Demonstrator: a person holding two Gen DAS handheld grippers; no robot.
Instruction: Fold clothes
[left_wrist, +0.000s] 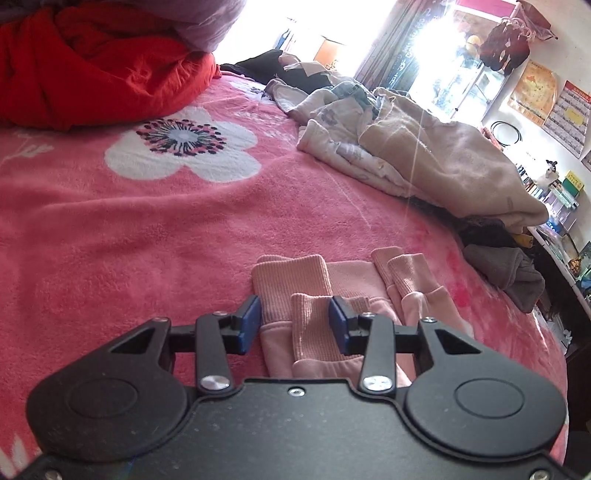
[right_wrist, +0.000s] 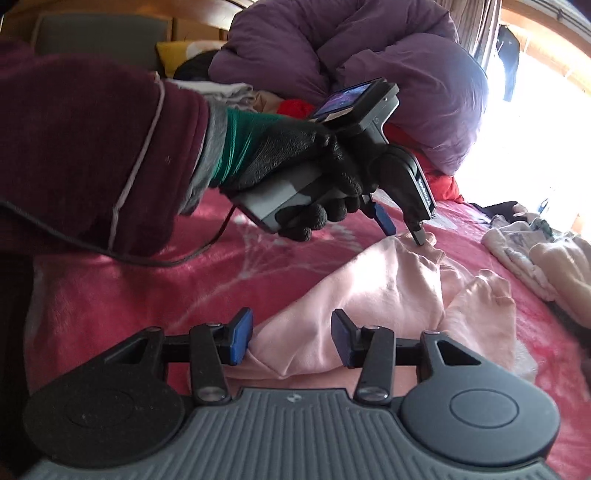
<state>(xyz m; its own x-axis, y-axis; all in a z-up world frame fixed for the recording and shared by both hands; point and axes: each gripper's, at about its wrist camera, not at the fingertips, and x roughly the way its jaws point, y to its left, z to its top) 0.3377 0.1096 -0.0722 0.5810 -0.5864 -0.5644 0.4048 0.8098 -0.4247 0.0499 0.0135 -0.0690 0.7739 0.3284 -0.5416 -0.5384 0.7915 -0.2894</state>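
Crowding the pink blanket: beige clothes pile, red quilt.

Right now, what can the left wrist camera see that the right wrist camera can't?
Only the left wrist camera shows the big white flower on the blanket, the posters on the wall and the grey cloth at the bed's edge. Only the right wrist camera shows the gloved hand holding the left gripper and the purple quilt. Both show the pink garment on the pink blanket, lying between open jaws, and the pile of pale clothes.
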